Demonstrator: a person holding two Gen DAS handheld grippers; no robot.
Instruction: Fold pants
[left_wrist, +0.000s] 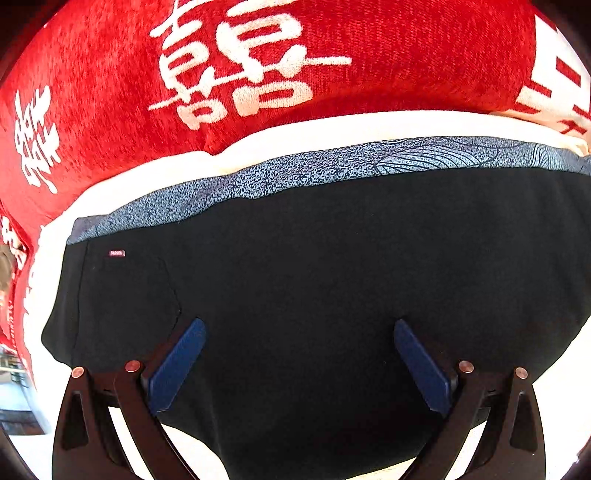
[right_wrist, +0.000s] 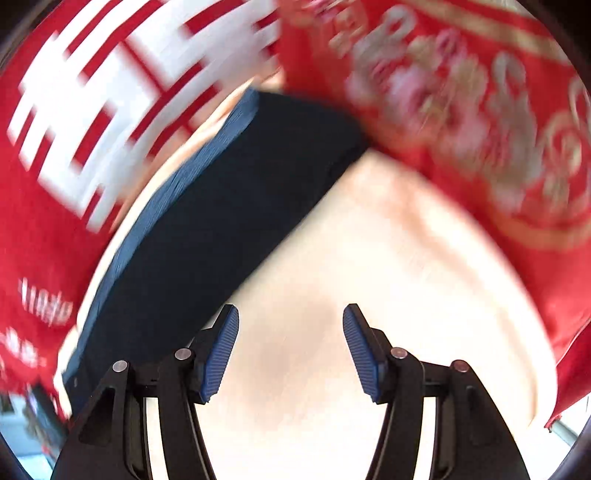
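Note:
The black pants (left_wrist: 314, 273) lie folded on a white surface (left_wrist: 332, 129), with a blue-grey patterned waistband (left_wrist: 295, 170) along their far edge and a small pink label (left_wrist: 117, 253) at the left. My left gripper (left_wrist: 299, 328) is open and empty, its blue pads over the near part of the pants. In the blurred right wrist view the pants (right_wrist: 229, 206) lie as a dark band at the left. My right gripper (right_wrist: 291, 317) is open and empty over the white surface (right_wrist: 369, 277), just right of the pants.
Red cloth with white characters (left_wrist: 240, 66) borders the white surface at the back and left. In the right wrist view red cloth with white bars (right_wrist: 92, 110) is at the upper left and red cloth with gold pattern (right_wrist: 480, 110) at the right.

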